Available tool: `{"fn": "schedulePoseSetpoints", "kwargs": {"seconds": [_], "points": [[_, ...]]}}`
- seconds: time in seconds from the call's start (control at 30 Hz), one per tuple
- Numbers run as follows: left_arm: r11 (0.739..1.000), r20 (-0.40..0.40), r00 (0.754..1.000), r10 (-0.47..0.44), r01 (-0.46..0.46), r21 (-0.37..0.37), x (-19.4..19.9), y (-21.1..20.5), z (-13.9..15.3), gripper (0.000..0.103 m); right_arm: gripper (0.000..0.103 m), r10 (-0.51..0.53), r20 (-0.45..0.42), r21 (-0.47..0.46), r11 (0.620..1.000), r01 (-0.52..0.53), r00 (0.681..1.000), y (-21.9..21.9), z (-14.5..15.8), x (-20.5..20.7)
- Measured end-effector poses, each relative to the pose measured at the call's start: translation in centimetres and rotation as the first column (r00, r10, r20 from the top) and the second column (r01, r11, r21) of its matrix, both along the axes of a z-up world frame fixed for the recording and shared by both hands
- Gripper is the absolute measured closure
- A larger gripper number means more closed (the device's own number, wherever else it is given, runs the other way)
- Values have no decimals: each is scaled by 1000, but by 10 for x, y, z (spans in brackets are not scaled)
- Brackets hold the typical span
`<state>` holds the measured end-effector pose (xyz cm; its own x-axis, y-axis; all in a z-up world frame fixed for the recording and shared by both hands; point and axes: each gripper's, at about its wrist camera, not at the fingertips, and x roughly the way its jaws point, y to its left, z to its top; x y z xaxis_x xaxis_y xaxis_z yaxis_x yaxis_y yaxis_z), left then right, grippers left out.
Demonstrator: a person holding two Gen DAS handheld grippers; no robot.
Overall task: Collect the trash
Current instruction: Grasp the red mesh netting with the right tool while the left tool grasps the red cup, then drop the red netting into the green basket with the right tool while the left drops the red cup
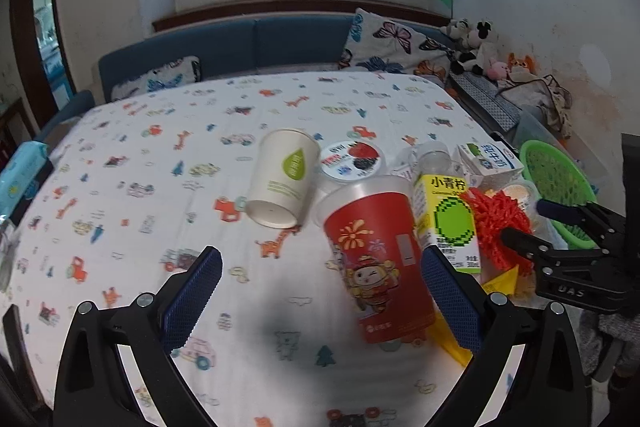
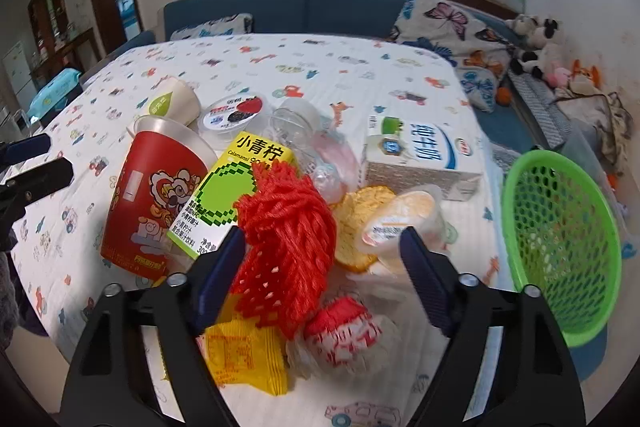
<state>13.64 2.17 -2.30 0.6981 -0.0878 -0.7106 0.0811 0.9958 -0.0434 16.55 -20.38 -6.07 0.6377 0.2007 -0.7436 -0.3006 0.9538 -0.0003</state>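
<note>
Trash lies heaped on the cartoon-print tablecloth. My right gripper stands open around a red foam net; the net brushes the left pad and is clear of the right one. In the left wrist view that gripper sits at the red net. My left gripper is open, and a red printed cup lies on its side between the fingers, close to the right one. A yellow-green juice carton leans beside the red cup. The green basket is tipped at the right.
Also in the heap are a white paper cup, a lidded tub, a clear bottle, a milk carton, a jelly cup and a yellow wrapper. A blue sofa runs behind the table.
</note>
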Motion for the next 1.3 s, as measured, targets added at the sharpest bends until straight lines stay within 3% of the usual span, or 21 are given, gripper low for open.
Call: {"fn": "schedulePoseSetpoints", "kwargs": {"seconds": [0.43,0.73,1.03,1.07,1.17,1.3], "points": [[999,-80,996,-40,38,-26,32,-23,-23,7,56,82,-20,34,996,-81,996,7,-3,7],[996,-125,991,-53,45,-71,42,-27,-36,7,64,85,-14,60,995,-84,996,6,1,3],[990,-181,982,-59,34,-134,57,-27,-50,8,67,69,32,114,991,-72,997,-10,25,-10],[990,-184,981,-61,37,-133,58,-28,-51,9,67,63,38,118,991,-67,997,-13,28,-11],[987,-209,976,-67,35,-155,62,-26,-57,30,67,34,62,130,991,-42,997,-27,38,-14],[984,-215,974,-71,33,-175,63,-27,-58,31,67,-20,90,132,991,8,996,-48,47,-15]]}}
